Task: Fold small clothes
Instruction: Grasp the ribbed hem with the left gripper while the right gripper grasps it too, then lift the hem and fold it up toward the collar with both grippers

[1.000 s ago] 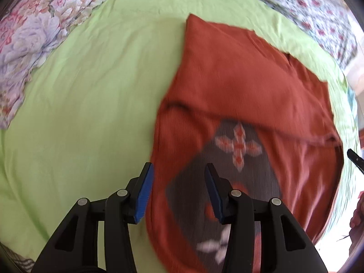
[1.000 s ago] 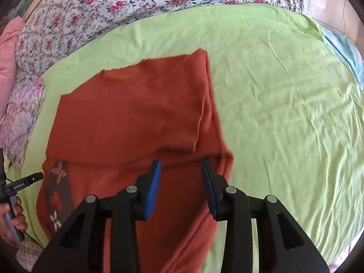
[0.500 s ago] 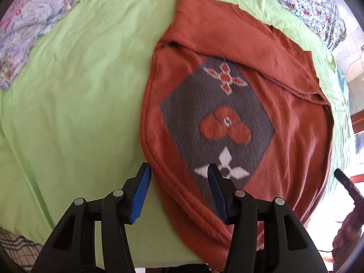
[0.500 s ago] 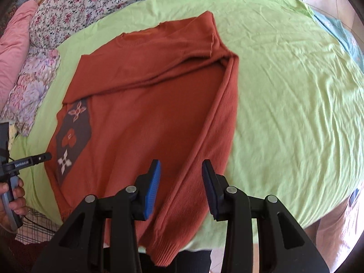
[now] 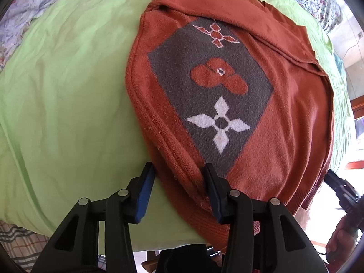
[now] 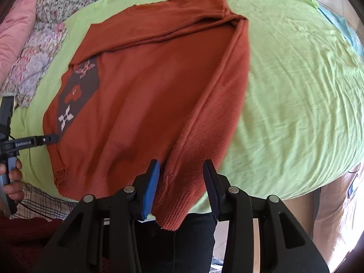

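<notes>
Sweater of rust-orange knit (image 5: 291,118), with a grey diamond panel of flower motifs (image 5: 211,95), lying partly folded on the lime-green bedsheet (image 5: 68,79), its ribbed hem at the near edge of the bed and overhanging it at the right. My left gripper (image 5: 179,182) straddles the thick near-left fold of the sweater; its jaws are closing, with the knit between them, but the blue pads do not yet seem to press it. My right gripper (image 6: 180,182) stands unclenched over the near-right hem strip (image 6: 173,204), cloth between the pads, and I judge it not yet pinched.

Step in hand, as I read it: take both near corners for a fold toward the far collar. To do it well, I should pinch all layers of each edge together, close both sides at matching depth, and lift evenly so the hem stays straight.

Edges and room: the near bed edge lies directly under both grippers, so slack could slide off. Open sheet extends to the right of the sweater and to its left; floral bedding (image 6: 75,2) and a pink pillow (image 6: 18,27) bound the far-left side.
</notes>
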Demonstrator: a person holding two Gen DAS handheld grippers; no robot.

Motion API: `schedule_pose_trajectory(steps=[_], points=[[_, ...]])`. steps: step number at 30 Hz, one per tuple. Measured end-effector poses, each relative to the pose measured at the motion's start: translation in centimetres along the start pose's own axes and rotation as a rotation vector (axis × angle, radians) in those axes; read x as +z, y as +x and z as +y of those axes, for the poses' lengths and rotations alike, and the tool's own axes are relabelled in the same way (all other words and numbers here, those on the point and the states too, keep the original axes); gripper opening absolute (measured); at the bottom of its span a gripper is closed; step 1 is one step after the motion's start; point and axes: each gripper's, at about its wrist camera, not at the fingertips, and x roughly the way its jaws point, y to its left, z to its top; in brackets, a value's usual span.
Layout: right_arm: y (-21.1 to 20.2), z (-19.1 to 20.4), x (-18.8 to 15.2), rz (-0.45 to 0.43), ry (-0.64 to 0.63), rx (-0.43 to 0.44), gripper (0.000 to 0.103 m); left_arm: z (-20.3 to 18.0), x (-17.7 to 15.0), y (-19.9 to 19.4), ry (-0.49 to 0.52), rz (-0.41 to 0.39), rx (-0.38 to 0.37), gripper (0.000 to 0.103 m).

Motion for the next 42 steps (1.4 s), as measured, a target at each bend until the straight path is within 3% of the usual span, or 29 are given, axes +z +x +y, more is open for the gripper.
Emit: schedule_pose_trajectory(steps=[7,9,10,11,12,13,21,24,26,27,28,30,32,33,34,35,37,42], points=[[2.4,1.0,-0.9,0.067,-0.042,-0.041,0.041,1.0,-1.7,-0.1,0.033,0.022,-0.002,0.041],[2.5,1.2,-0.9,0.066,-0.072,-0.072,0.028,1.3,-2.0,-0.1,0.045,0.014,-0.016,0.041],[2.4,1.2,-1.0,0.064,-0.086,-0.088,0.014,1.3,-2.1,-0.2,0.054,0.011,-0.022,0.038],[2.3,0.8,-1.0,0.067,-0.078,-0.073,0.008,1.5,-2.1,-0.3,0.062,0.007,-0.034,0.033],[2.0,0.0,-1.1,0.07,-0.048,-0.048,0.008,1.5,-2.0,-0.4,0.069,0.005,-0.057,0.018],[1.6,-0.8,-1.1,0.07,-0.021,-0.035,0.008,1.8,-2.1,-0.6,0.074,0.003,-0.076,0.016],[-2.1,-9.5,-2.6,0.034,0.222,0.015,0.007,5.8,-3.7,-2.5,0.039,-0.036,-0.153,0.011],[-1.6,-10.9,-3.1,0.03,0.288,0.083,0.007,6.4,-3.7,-2.0,0.0,-0.016,-0.185,0.017],[-1.1,-10.8,-3.3,0.038,0.29,0.095,0.007,6.7,-3.7,-1.6,-0.025,0.012,-0.234,0.032],[-0.9,-10.9,-3.3,0.043,0.296,0.108,0.007,6.7,-3.7,-1.3,-0.031,0.032,-0.251,0.047],[-0.5,-10.5,-3.5,0.047,0.309,0.133,0.01,6.3,-3.8,-1.0,-0.033,0.044,-0.262,0.055],[0.4,-10.3,-3.2,0.068,0.324,0.132,0.017,5.4,-4.0,-0.7,-0.008,0.041,-0.246,0.056],[0.9,-10.3,-3.2,0.071,0.342,0.14,0.022,4.1,-4.1,-0.6,0.05,0.027,-0.205,0.053],[1.0,-10.5,-3.2,0.069,0.351,0.149,0.022,3.9,-4.3,-0.8,0.076,0.014,-0.188,0.041],[1.1,-10.5,-3.2,0.062,0.355,0.16,0.022,3.6,-4.4,-0.9,0.103,0.005,-0.172,0.016],[1.0,-10.4,-3.3,0.059,0.343,0.163,0.021,3.3,-4.4,-0.7,0.12,0.011,-0.17,0.01],[0.6,-10.7,-3.5,0.059,0.316,0.184,0.008,3.7,-4.4,-1.1,0.103,0.003,-0.194,0.008],[-2.3,-11.5,-2.7,-0.005,0.318,0.319,0.007,4.2,-3.8,-4.5,0.078,-0.092,-0.298,0.007]])
